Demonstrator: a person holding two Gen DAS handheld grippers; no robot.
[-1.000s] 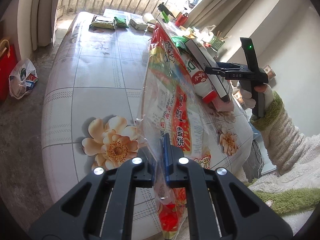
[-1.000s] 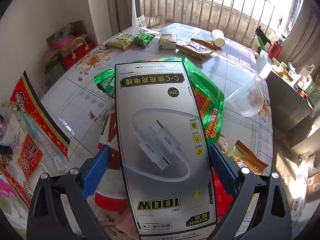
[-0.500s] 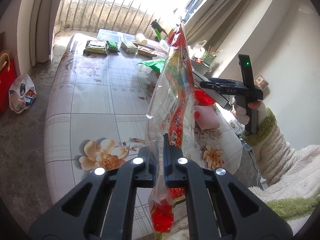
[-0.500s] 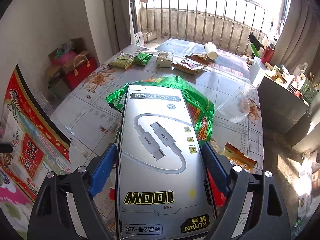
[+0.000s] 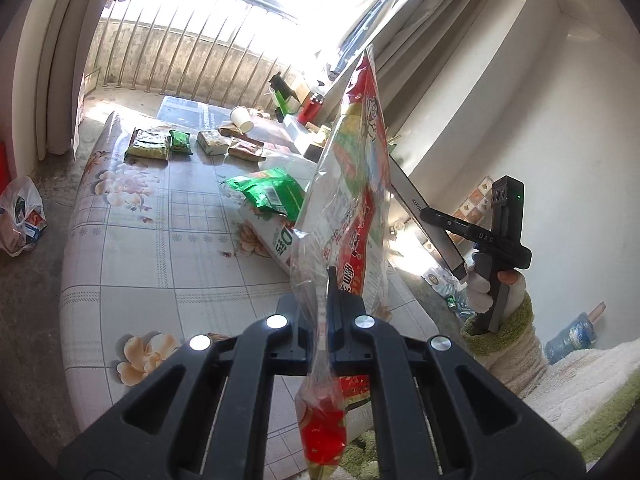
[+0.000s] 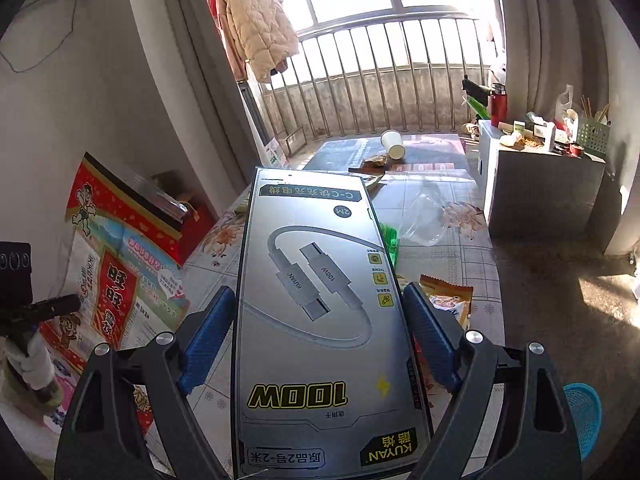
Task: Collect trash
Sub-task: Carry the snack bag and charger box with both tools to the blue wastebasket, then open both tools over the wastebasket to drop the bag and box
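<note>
My left gripper [image 5: 320,280] is shut on the lower edge of a red and clear snack bag [image 5: 356,168], which stands upright in the air above the table. In the right wrist view the same snack bag [image 6: 116,264] hangs at the left. My right gripper [image 6: 318,296] is shut on a flat grey charging-cable box [image 6: 316,320], its blue pads [image 6: 208,336] pressing on the long edges. Seen from the left wrist, the cable box [image 5: 416,204] slants up behind the bag, held off the table by the right gripper [image 5: 448,220] in a gloved hand.
The floral-cloth table [image 5: 152,248] carries a green wrapper [image 5: 268,192], a white bag [image 5: 272,236], several packets [image 5: 152,144] and a paper cup [image 5: 242,118] at the far end. A clear container [image 6: 424,220] and an orange wrapper [image 6: 448,296] lie at the right. A blue basket [image 6: 582,412] sits on the floor.
Both grippers have risen with their loads. The snack bag has swung upright off the table. The cable box has lifted away from the green wrapper, and both views now tip up toward the window.
</note>
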